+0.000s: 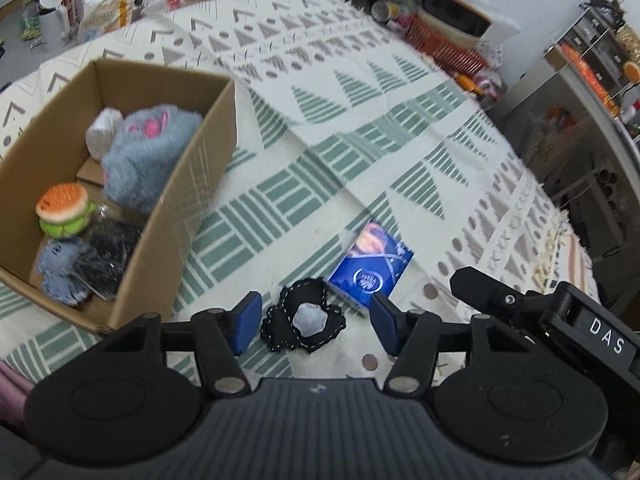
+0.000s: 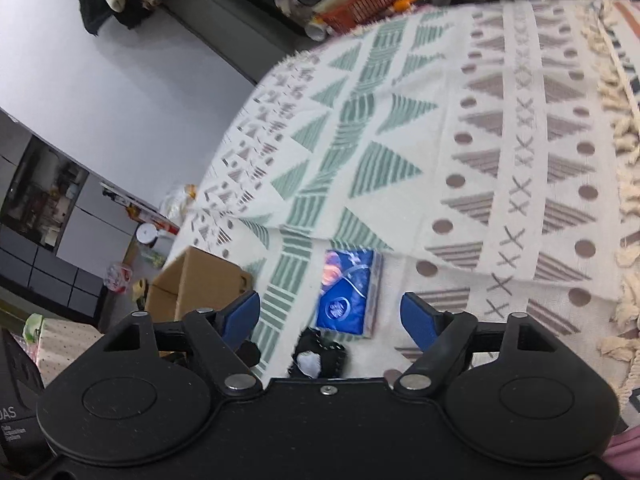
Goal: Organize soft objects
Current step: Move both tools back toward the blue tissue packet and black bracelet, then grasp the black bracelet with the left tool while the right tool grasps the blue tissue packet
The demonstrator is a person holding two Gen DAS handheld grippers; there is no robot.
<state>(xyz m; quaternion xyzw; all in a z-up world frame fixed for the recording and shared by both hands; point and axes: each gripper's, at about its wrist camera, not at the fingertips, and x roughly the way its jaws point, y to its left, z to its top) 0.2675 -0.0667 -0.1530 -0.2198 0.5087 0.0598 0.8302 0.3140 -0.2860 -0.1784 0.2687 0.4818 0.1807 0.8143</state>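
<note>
A small black soft toy (image 1: 304, 326) with white stitching and a pale patch lies on the patterned cloth, right between the blue fingers of my open left gripper (image 1: 314, 322). A blue tissue pack (image 1: 370, 266) rests just beyond it. In the right wrist view the same black toy (image 2: 318, 356) sits low, near the base of my open right gripper (image 2: 330, 316), and the blue tissue pack (image 2: 348, 294) lies between its fingers. The cardboard box (image 1: 176, 216) at the left holds a grey plush, a burger toy (image 1: 64, 210) and dark and blue cloth pieces.
The patterned cloth (image 1: 360, 128) covers the table with tassels along its right edge (image 2: 624, 128). A red basket and an appliance (image 1: 452, 36) crowd the far edge. A white jug and bags (image 1: 80, 12) stand behind the box. The cardboard box (image 2: 196, 284) shows left of the right gripper.
</note>
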